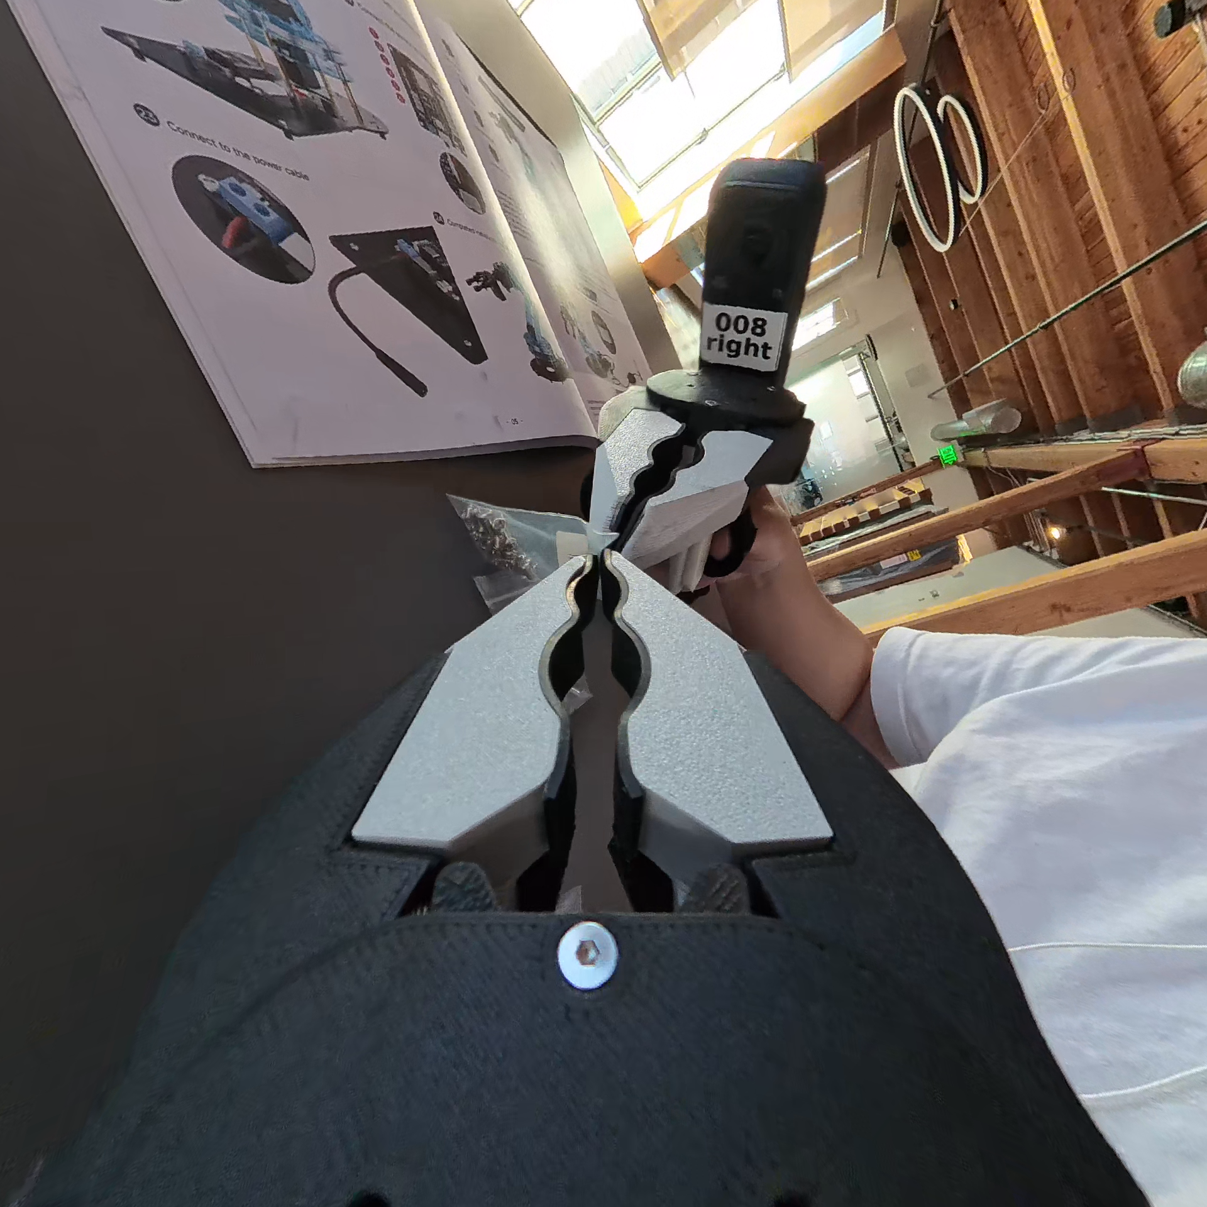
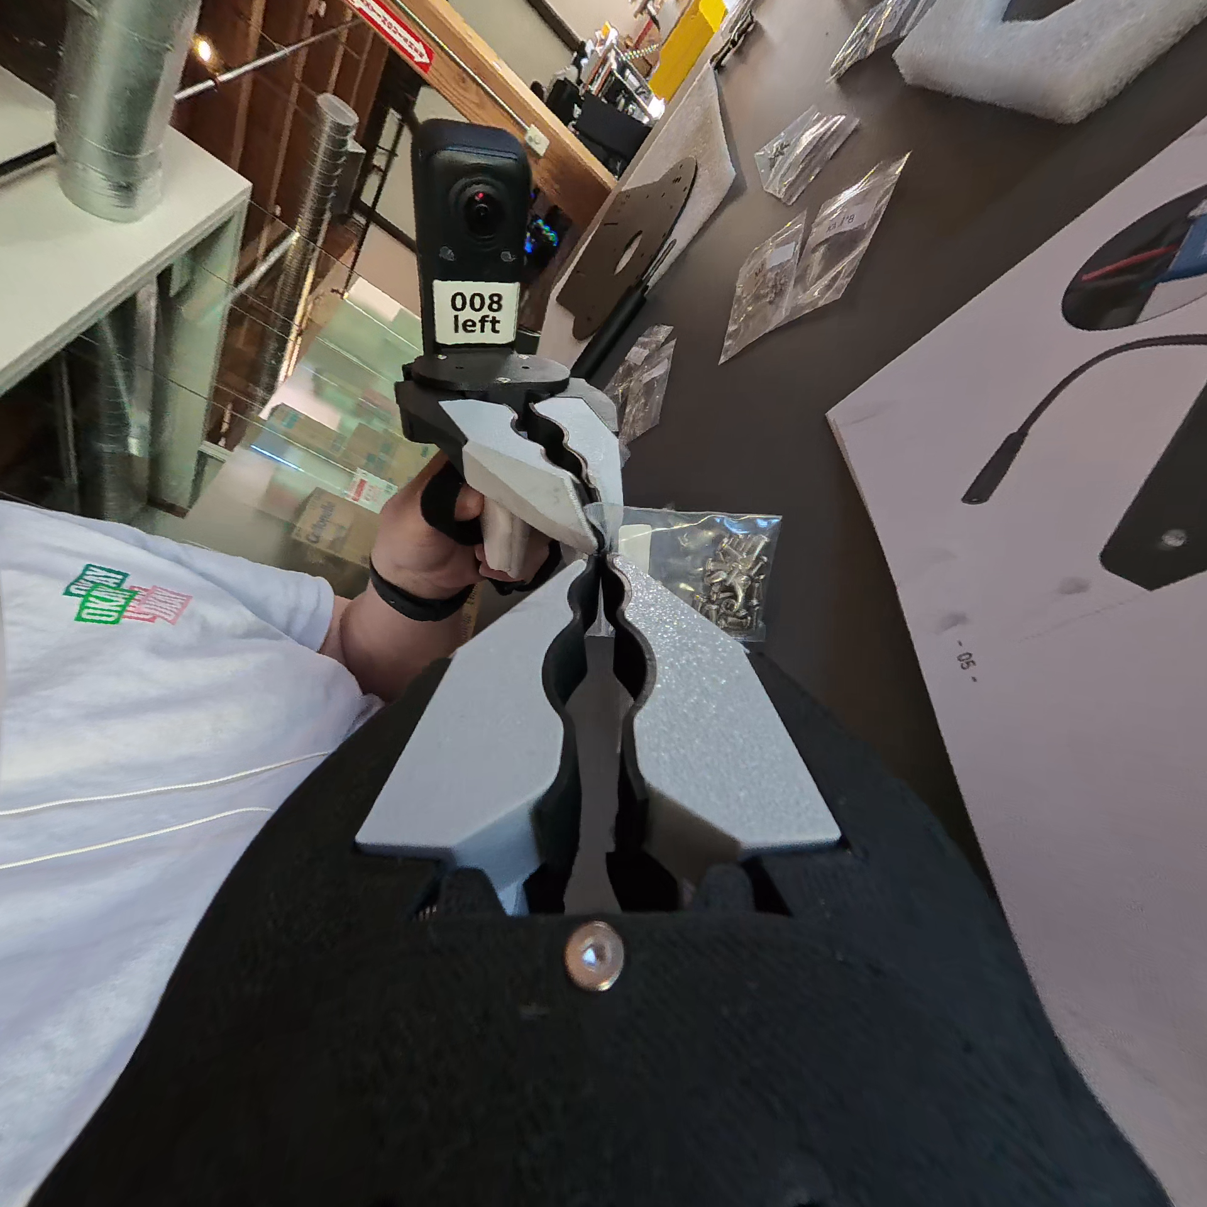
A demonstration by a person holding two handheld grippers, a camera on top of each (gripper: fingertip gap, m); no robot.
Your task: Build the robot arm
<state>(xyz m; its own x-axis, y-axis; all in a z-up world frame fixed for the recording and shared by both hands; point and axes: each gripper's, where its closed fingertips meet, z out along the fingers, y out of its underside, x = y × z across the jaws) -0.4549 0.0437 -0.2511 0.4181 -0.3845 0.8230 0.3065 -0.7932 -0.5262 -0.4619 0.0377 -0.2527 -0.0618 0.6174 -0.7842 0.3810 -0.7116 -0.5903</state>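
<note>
clear screw bag (image 2: 708, 575) pinched by left gripper (image 1: 599, 560), right gripper (image 2: 604, 562); manual (image 1: 313, 215) beside, more bags (image 2: 803, 261) beyond.

Each gripper has a black textured printed body (image 1: 588, 1078) with one silver hex screw (image 1: 587, 955), two silver-grey fingers (image 2: 470, 738) with wavy black inner pads, and a black camera (image 2: 471, 215) bearing a white label (black print); white short-sleeved shirt (image 2: 130, 718), black wristband (image 2: 418, 597)

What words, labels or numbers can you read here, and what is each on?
I won't quote writing; it stands on:
White sticker on black camera, in both views.
Open white instruction booklet: printed steps.
White T-shirt: green and pink print.
Red hanging sign.
Clear plastic bag of screws: label unreadable.
</note>
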